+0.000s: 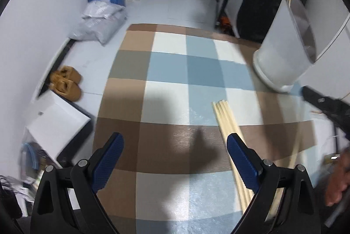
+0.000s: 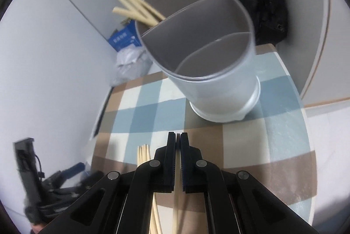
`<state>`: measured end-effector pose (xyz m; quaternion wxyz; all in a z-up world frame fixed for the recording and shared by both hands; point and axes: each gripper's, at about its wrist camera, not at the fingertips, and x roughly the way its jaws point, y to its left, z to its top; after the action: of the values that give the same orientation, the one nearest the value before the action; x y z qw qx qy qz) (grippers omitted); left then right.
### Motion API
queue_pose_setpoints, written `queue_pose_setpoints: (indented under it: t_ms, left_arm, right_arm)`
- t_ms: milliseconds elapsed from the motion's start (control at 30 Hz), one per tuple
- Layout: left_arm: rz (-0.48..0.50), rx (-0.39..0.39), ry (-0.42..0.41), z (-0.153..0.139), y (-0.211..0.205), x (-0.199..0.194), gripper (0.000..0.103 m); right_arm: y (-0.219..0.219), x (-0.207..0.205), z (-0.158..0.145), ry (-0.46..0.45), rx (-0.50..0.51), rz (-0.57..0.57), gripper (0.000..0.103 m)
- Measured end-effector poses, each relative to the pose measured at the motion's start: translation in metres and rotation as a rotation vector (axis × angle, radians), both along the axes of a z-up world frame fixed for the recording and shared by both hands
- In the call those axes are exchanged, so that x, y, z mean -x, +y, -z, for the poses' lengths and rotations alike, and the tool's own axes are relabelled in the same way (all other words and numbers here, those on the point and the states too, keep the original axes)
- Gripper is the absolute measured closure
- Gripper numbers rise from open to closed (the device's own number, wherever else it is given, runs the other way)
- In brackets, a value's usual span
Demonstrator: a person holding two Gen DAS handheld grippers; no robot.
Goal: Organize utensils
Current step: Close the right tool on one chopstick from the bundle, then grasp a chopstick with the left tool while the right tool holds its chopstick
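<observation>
Left wrist view: the left claw (image 1: pixel 175 146) is spread wide with nothing between its blue pads, hovering over the checked cloth (image 1: pixel 166 72) on the bench. A bundle of loose chopsticks (image 1: pixel 225 118) lies on the cloth just beside the right-hand pad, running back under it. The grey holder (image 1: pixel 284 54) stands well apart at the far right, with chopsticks poking from its top.

Right wrist view: the right claw (image 2: pixel 177 142) is pinched nearly closed on a single chopstick (image 2: pixel 176 207), whose pale shaft runs down between the fingers. More chopsticks (image 2: pixel 143 153) lie on the cloth to its left. The holder (image 2: pixel 210 72) ahead is split into compartments; several chopsticks (image 2: pixel 135 7) already lean in the far one, likely so like goes with like. The held stick probably belongs there too.
</observation>
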<state>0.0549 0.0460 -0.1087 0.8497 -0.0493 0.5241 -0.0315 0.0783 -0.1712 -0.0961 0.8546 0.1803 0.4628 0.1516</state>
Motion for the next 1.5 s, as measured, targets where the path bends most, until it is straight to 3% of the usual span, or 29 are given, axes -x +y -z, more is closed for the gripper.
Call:
queue_pose_setpoints:
  t_ms: [167,333,500,933,1233,1333,1400,1500]
  left_arm:
    - [0.01,0.057,0.059,0.008,-0.006,0.002,0.011]
    - [0.064,0.056,0.144,0.021,-0.025,0.001,0.011]
    - [0.077,-0.047,0.157,0.025,-0.034,0.006,0.011]
    - [0.036,-0.09,0.217,0.033,-0.031,0.0,0.011]
    - [0.019,-0.115,0.21,0.037,-0.027,-0.012,0.011]
    - [0.029,-0.107,0.205,0.036,-0.027,-0.018,0.018]
    - [0.044,-0.106,0.194,0.034,-0.027,-0.026,0.035]
    - [0.06,-0.104,0.191,0.033,-0.027,-0.033,0.05]
  right_arm:
    - [-0.025,0.01,0.006,-0.05,-0.116,0.089,0.1]
    - [-0.035,0.016,-0.01,-0.106,-0.121,0.082,0.1]
    - [-0.049,0.025,-0.02,-0.143,-0.138,0.081,0.1]
    - [-0.066,0.035,-0.023,-0.137,-0.143,0.077,0.1]
    - [-0.064,0.033,-0.024,-0.121,-0.167,0.071,0.1]
    - [-0.063,0.033,-0.023,-0.112,-0.166,0.065,0.1]
    - [-0.061,0.033,-0.023,-0.105,-0.165,0.058,0.1]
    - [-0.062,0.033,-0.023,-0.11,-0.165,0.052,0.1]
